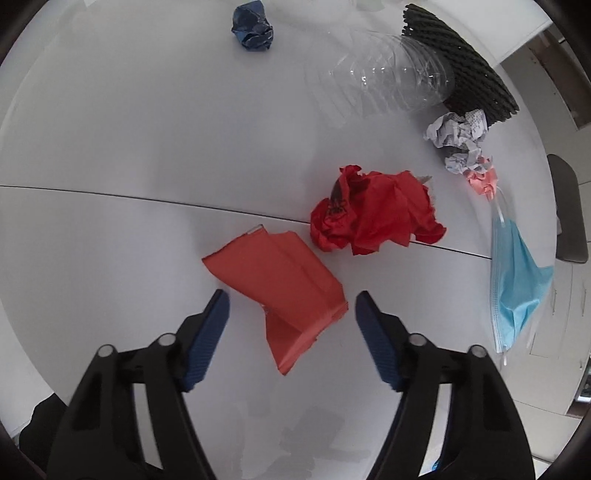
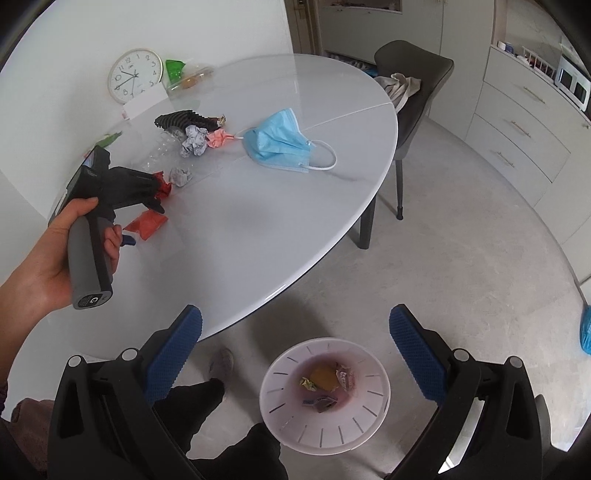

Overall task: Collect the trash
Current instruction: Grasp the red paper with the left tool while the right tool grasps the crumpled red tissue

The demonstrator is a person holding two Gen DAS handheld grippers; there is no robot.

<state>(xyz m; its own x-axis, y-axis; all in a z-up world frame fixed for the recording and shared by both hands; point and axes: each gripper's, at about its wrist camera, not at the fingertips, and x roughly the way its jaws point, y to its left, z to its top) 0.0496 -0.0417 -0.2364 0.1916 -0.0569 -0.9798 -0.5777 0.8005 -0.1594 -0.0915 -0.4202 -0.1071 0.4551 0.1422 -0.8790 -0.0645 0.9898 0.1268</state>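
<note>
My left gripper (image 1: 291,299) is open over a folded orange-red paper (image 1: 280,291) lying flat on the white table (image 1: 129,129); the paper lies between the fingers. A crumpled red wrapper (image 1: 373,214) lies just beyond. My right gripper (image 2: 295,325) is open and empty, held off the table above a white bin (image 2: 291,428) on the floor that holds several scraps. The left gripper (image 2: 147,206) shows in the right wrist view over the orange-red paper (image 2: 147,223).
Other trash on the table: a blue face mask (image 1: 517,288) (image 2: 280,142), a crumpled white paper (image 1: 458,136), a pink scrap (image 1: 482,181), a clear plastic bottle (image 1: 388,85), a black mesh sleeve (image 1: 461,62), a dark blue wad (image 1: 253,26). A chair (image 2: 413,85) stands behind the table.
</note>
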